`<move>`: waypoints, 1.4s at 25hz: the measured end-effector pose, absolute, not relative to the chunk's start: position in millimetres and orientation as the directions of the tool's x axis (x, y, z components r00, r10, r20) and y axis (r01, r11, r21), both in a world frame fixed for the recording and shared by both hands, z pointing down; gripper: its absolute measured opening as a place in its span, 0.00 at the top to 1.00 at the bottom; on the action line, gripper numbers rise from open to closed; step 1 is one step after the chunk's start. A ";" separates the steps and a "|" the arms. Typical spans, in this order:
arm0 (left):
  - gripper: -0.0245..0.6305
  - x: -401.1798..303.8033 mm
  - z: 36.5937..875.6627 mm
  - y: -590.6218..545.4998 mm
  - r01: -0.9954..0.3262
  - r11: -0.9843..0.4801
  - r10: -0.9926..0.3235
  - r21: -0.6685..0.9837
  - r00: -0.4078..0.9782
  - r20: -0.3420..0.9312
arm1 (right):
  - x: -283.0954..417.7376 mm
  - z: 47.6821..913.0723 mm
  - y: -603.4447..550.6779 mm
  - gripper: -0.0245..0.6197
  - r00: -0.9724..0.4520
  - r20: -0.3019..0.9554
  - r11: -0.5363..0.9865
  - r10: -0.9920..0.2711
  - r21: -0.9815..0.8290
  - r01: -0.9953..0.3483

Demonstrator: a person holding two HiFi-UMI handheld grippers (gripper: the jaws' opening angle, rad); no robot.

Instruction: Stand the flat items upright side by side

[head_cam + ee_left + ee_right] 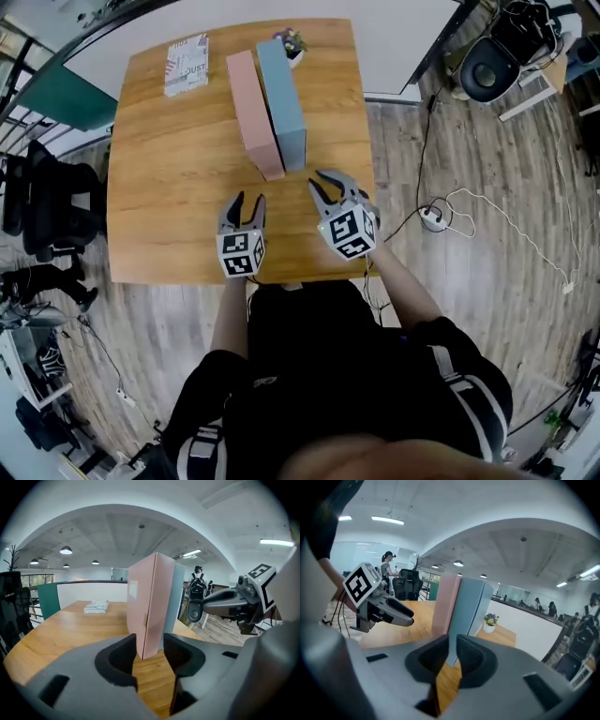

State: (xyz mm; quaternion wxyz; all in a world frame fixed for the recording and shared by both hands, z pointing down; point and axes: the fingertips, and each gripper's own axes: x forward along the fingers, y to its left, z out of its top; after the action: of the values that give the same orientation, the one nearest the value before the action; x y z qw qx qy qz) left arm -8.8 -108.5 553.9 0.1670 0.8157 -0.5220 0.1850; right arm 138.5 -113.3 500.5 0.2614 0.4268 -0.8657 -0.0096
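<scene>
The pink box [253, 112] and the blue box [281, 98] stood on their long narrow edges side by side, running from the far edge of the counter [169, 187] towards its middle, close enough that each seemed to prop the other, which is likely why they kept upright with nothing gripping them. The left hand-held gripper [248, 199] hung near the near edge, jaws partly apart and empty; the right hand-held gripper [320, 177] beside it showed only a narrow gap, also empty. The gripper views lined each box up between the jaws as though it were within reach, but the head view showed bare wood between tips and boxes. Only the head view showed the booklet [187, 64] lying flat at the far left corner; the right gripper view best showed the potted plant [490, 622] behind the blue box
</scene>
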 end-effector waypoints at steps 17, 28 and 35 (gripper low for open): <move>0.96 -48.4 539.1 -62.5 -0.787 -0.584 -0.666 0.199 0.605 0.436 | 63.2 511.0 -50.0 0.95 -0.255 0.392 0.344 -0.884 0.176 -0.922; 0.96 -49.4 443.6 -56.3 -0.742 -0.661 -0.699 0.108 0.662 0.271 | 73.1 422.2 -11.7 0.95 -0.147 0.219 0.176 -0.965 0.118 -0.977; 0.96 -46.5 351.7 -69.6 -0.746 -0.666 -0.739 0.026 0.664 0.113 | 89.7 332.6 -21.7 0.95 -0.130 0.043 0.135 -0.991 0.153 -0.979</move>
State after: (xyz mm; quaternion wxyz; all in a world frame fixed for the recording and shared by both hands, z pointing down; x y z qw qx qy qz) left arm -46.5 -69.6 351.7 0.0350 0.9115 -0.4072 0.0465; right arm 89.7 -21.7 332.6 0.0670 0.6561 -0.7504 -0.0436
